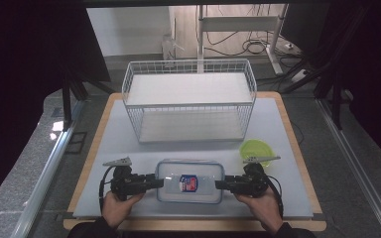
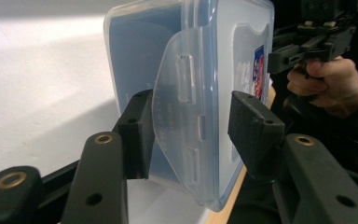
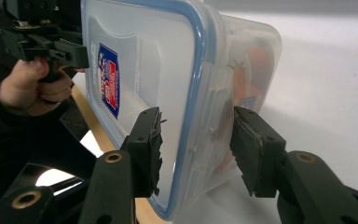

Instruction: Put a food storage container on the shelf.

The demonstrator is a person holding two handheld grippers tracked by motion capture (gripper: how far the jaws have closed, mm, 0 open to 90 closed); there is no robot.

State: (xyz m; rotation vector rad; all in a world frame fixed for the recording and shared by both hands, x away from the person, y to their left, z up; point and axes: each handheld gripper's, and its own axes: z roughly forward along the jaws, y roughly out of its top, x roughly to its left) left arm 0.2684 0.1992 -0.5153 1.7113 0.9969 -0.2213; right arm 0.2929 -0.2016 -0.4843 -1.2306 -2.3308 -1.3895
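A clear plastic container [image 1: 189, 181] with a blue-rimmed lid and a red and blue label lies near the table's front edge. My left gripper [image 1: 159, 182] is at its left end and my right gripper [image 1: 220, 184] at its right end, both turned on their sides. In the left gripper view the container's [image 2: 191, 60] end latch flap [image 2: 179, 116] stands out from the wall, and my left gripper [image 2: 193, 133] is open astride it. My right gripper [image 3: 198, 151] is open astride the other end of the container [image 3: 168, 70], whose latch [image 3: 214, 107] lies flat. A reddish shape shows dimly through the wall.
A white wire basket [image 1: 188, 99] with a shelf stands across the back of the grey mat [image 1: 119, 144]. A green bowl [image 1: 256, 148] sits just behind my right gripper. The table's wooden edge [image 1: 193, 225] runs close below the hands.
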